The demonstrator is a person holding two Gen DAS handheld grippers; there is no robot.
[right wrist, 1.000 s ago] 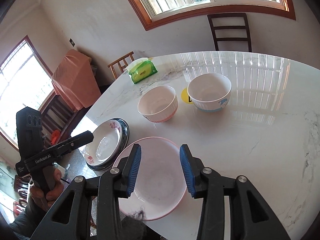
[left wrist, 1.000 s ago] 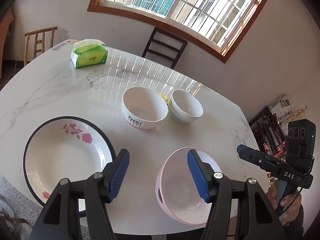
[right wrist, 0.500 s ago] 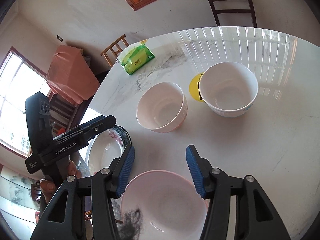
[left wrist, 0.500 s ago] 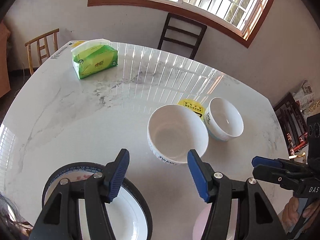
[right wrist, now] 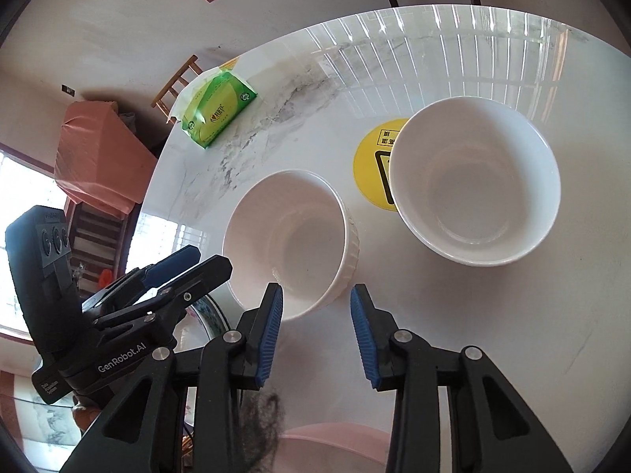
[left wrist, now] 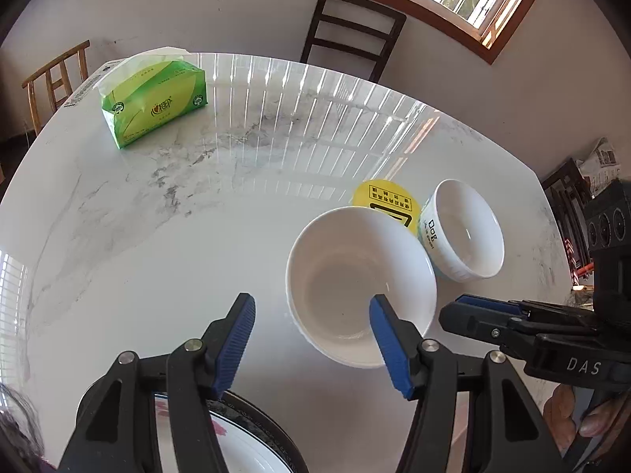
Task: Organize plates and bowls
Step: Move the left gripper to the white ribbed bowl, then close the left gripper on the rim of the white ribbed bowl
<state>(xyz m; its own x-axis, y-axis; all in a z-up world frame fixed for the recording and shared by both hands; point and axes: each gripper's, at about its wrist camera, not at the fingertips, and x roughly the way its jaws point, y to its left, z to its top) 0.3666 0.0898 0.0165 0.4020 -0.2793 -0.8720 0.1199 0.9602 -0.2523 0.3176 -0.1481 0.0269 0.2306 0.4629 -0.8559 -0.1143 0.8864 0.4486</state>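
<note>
your left gripper [left wrist: 311,339] stands about half open with nothing between its pads, over bare counter [left wrist: 157,236] near the edge closest to you. the ribbed bowl [left wrist: 361,285] lies just ahead and to its right; the right finger [left wrist: 388,341] shows against the bowl's hollow, and whether it touches the rim you cannot tell. below it at that near edge a flowered plate [left wrist: 244,445] with a dark rim peeks out.

your right gripper [right wrist: 316,327] is closing, jaws narrow, empty. the ribbed bowl sits just ahead and a little left, its near wall showing between the fingertips, so this looks the nearer hand for a rim pinch. the bowl is round, so no axis matters.

farther right, the smooth bowl [right wrist: 473,181] rests partly over a yellow sticker [right wrist: 372,165], just beside the ribbed one. a pink bowl [right wrist: 335,443] lies under the right gripper at the near edge.

all look like glazed ceramic: hard, slick, thin-rimmed. the counter is glossy marble, so a nudged bowl would likely slide.
</note>
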